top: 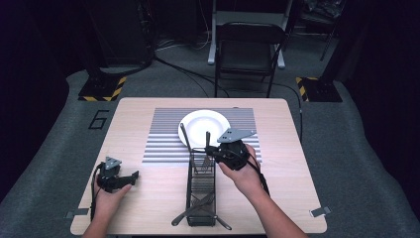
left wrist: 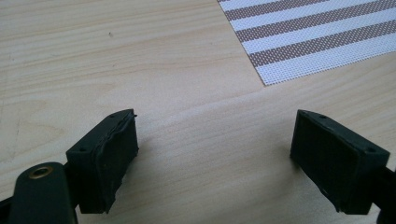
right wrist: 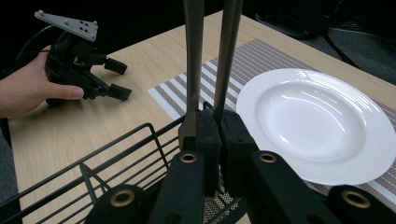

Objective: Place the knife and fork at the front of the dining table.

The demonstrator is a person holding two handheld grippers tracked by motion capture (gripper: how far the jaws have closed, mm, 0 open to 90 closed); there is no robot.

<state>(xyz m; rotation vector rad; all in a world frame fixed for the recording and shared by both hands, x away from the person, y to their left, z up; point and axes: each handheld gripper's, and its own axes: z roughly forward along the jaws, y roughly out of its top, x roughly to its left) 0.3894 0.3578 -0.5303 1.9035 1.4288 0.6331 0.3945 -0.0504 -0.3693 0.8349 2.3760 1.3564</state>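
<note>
A black wire caddy (top: 189, 191) stands lengthwise at the table's middle, with dark cutlery (top: 198, 206) crossed in its near end. My right gripper (top: 210, 150) hovers over the caddy's far end, shut on the handle of an upright dark utensil (top: 207, 140). In the right gripper view the jaws (right wrist: 219, 126) pinch that handle (right wrist: 231, 56), and a second dark handle (right wrist: 194, 56) rises just left of them. That second utensil (top: 184, 136) leans out of the caddy toward the plate. My left gripper (top: 132, 177) rests on the table at the near left, open, nothing between its pads (left wrist: 107, 158).
A white plate (top: 198, 124) sits on a striped placemat (top: 163, 144) just beyond the caddy (right wrist: 116, 140). The plate (right wrist: 317, 121) lies right of my right jaws. Bare wood (left wrist: 187, 70) lies ahead of the left gripper (right wrist: 116, 79). A black chair (top: 247, 49) stands beyond the table.
</note>
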